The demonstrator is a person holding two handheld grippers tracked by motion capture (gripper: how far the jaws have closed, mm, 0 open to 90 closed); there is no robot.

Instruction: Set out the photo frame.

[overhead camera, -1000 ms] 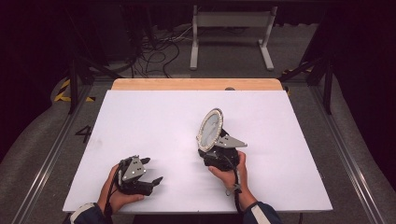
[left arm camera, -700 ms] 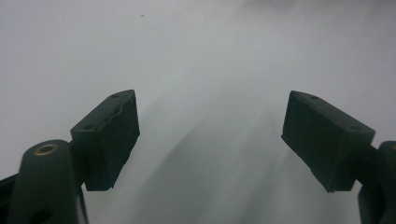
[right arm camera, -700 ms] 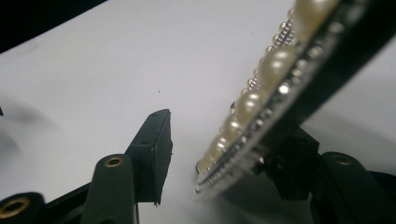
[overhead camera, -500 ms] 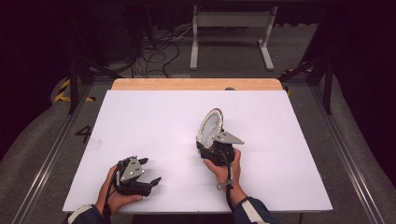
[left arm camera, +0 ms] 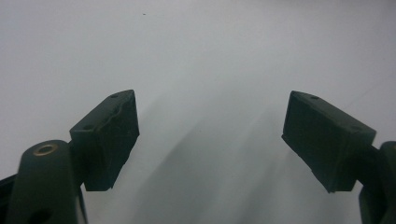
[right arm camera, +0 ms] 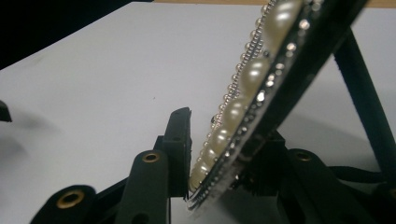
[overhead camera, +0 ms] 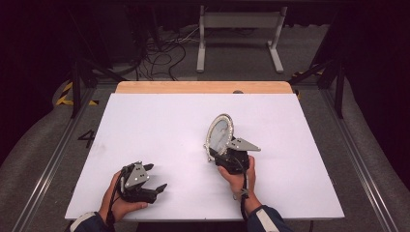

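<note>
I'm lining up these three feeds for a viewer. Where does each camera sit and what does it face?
High view: above the person's side, facing forward and down on the white table; both hands and forearms show.
Left gripper view: rides the left claw, jaws apart over the table.
Right gripper view: rides the right claw, clamped on the pearl-rimmed oval mirror.
Shared: the mirror shows in the high and right gripper views.

Rt gripper (overhead camera: pixel 223 151) w/ pearl-rimmed mirror (overhead camera: pixel 220 135) clamped by its edge: shifts slightly toward table (overhead camera: pixel 159 125) centre and farther from near edge vs 1 s ago. Mirror tilt approx same. Rt hand (overhead camera: pixel 238 176) follows.
</note>
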